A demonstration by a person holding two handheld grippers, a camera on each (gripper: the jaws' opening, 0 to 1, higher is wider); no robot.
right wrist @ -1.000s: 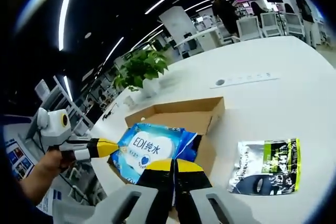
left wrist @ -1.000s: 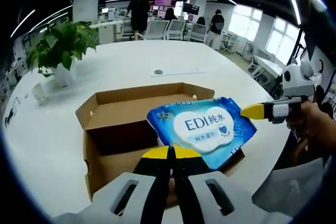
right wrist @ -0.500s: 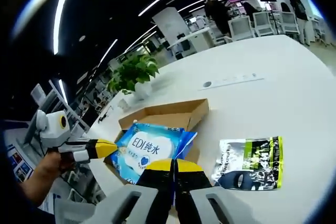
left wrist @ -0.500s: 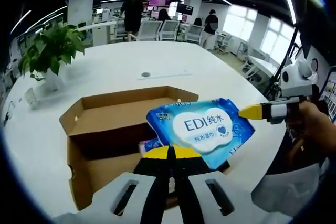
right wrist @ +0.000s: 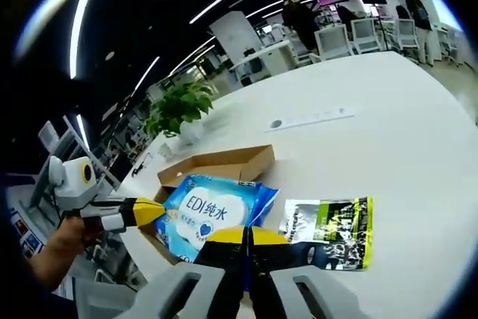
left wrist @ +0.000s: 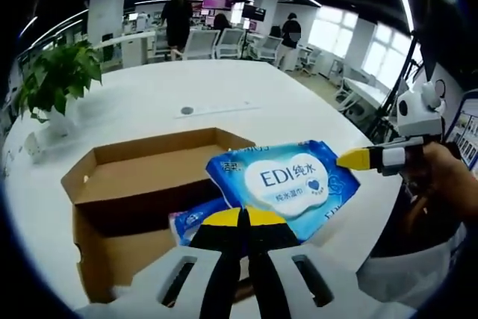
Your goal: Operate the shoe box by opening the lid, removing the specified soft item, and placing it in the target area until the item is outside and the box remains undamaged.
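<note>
A blue wet-wipes pack (left wrist: 287, 181) marked EDI is held up over the right end of an open cardboard shoe box (left wrist: 134, 173). My left gripper (left wrist: 243, 218) is shut on the pack's near edge. From the right comes my right gripper (left wrist: 355, 158), its yellow tip pinching the pack's side. In the right gripper view the same pack (right wrist: 209, 211) hangs above the box (right wrist: 224, 163), with my right gripper (right wrist: 246, 237) shut on its edge and the left gripper (right wrist: 146, 212) on its left side. A second blue pack (left wrist: 193, 220) lies inside the box.
A silver, black and green pouch (right wrist: 328, 222) lies flat on the white table (right wrist: 388, 132) to the right of the box. A potted plant (left wrist: 56, 72) stands at the table's far left. People and office chairs (left wrist: 202, 39) are beyond the table.
Both views have swung rightward, so the box sits further left in them. The pack stays gripped at both ends. The second blue pack in the box has come into sight.
</note>
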